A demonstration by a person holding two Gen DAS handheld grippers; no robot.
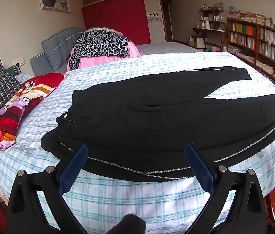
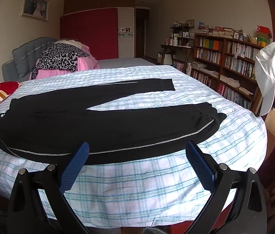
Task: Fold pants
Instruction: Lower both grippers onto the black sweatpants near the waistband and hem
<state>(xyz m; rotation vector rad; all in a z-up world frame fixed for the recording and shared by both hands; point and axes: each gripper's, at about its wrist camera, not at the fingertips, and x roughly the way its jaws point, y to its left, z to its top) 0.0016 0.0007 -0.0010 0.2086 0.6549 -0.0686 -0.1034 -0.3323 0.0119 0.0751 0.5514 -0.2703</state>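
While both claws hang at the near edge of the bed [image 2: 137, 195], the pants [image 2: 98, 124] lie just ahead of them, flat on the checked sheet, not yet folded. The long axis of the pants runs across the fingers, not along them — waistband [image 1: 67, 117] off to the left, the two cuffs to the right, the legs splayed in a narrow V.

The left claw [image 1: 136, 152] is wide open and holds nothing; its blue ribbed pads frame the near side seam close to the waist, the tips seeming to hover over or brush the cloth. The right claw [image 2: 137, 150] is equally wide open and empty, and faces the same seam farther along the near leg, nearer the cuff [image 2: 215, 117]. So the left hand is nearer the waist, the right nearer the leg ends.

The cloth is soft, matt black knit — likely limp and easy to bunch. A thin silver stripe [image 2: 118, 149] traces the side seam, and a drawstring [image 1: 63, 120] trails from the gathered waistband. The far leg lies well beyond the near one, tapering to a ribbed cuff.
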